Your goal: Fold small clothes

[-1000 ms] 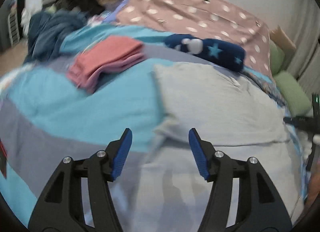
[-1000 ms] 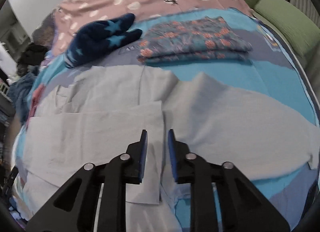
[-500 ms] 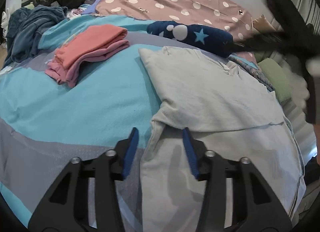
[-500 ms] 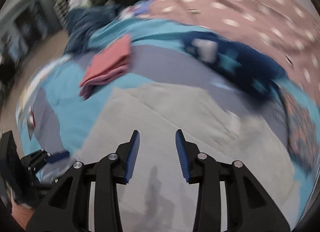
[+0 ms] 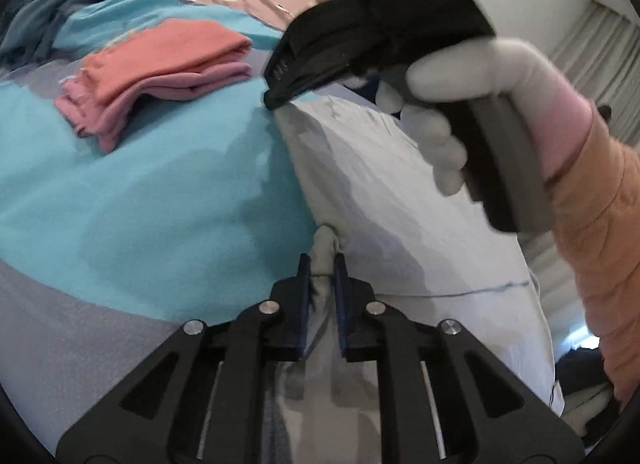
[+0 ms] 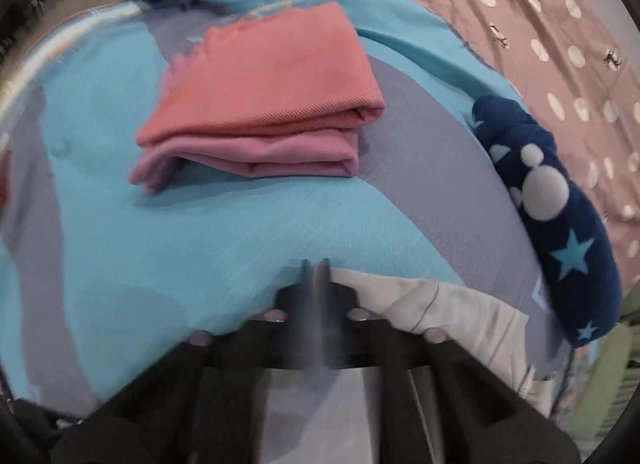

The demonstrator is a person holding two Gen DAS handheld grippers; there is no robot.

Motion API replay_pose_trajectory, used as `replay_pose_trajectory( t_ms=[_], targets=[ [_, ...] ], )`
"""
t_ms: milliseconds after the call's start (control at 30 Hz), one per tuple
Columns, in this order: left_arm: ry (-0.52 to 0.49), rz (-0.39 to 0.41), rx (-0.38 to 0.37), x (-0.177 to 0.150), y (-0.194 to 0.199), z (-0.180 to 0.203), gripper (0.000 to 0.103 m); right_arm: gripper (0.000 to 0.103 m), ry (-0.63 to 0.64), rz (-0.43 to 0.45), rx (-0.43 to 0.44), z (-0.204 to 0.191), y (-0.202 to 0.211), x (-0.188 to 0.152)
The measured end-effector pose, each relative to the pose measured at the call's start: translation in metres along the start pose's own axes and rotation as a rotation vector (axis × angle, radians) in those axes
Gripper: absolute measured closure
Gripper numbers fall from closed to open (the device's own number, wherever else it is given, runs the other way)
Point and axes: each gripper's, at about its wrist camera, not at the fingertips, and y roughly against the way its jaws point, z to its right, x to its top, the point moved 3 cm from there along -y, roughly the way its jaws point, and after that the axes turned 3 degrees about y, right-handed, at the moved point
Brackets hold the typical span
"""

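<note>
left gripper [image 5: 321, 264]: was part open, now pinched on pale grey garment [image 5: 384, 200] edge | right gripper [image 6: 316, 270]: blurred, has closed on its far corner | garment flat on blue bedspread [image 5: 152, 192], beside pink folded stack [image 6: 264, 104]

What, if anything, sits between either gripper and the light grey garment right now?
Nothing visible. The left gripper is shut on a bunched edge of the light grey garment, and the right gripper appears closed at its far corner. The folded pink stack lies apart.
</note>
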Motion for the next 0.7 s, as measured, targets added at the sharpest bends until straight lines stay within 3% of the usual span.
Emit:
replay_pose_trajectory(
  t_ms=[100, 167, 300, 400, 433, 467, 533, 633, 700],
  targets=[
    [0.061, 0.014, 0.082, -0.005, 0.004, -0.008, 0.093, 0.102, -0.139, 0.050, 0.068, 0.017, -0.003, 0.010],
    [0.094, 0.020, 0.084, -0.010, 0.004, -0.011, 0.093, 0.103, -0.199, 0.093, 0.143, 0.027, -0.010, 0.014],
    [0.072, 0.028, 0.108, -0.012, 0.004, -0.007, 0.093, 0.103, -0.227, 0.127, 0.160, 0.032, -0.016, 0.006],
    [0.057, 0.039, 0.116, -0.011, 0.006, -0.007, 0.092, 0.103, -0.239, 0.185, 0.174, 0.046, 0.011, -0.004],
    [0.059, 0.041, 0.106, -0.011, 0.008, -0.007, 0.092, 0.098, -0.229, 0.194, 0.175, 0.050, 0.021, -0.008],
    [0.061, 0.040, 0.094, -0.010, 0.009, -0.007, 0.092, 0.079, -0.219, 0.189, 0.181, 0.053, 0.027, -0.009],
    [0.059, 0.047, 0.077, -0.006, 0.012, -0.006, 0.088, 0.063, -0.171, 0.157, 0.181, 0.056, 0.034, -0.012],
    [0.012, 0.098, 0.056, 0.004, 0.021, 0.003, 0.065, 0.061, -0.106, 0.119, 0.152, 0.045, 0.028, -0.012],
    [-0.031, 0.111, 0.045, 0.012, 0.021, 0.012, 0.064, 0.060, -0.058, 0.047, 0.184, 0.027, 0.013, -0.012]
  ],
)
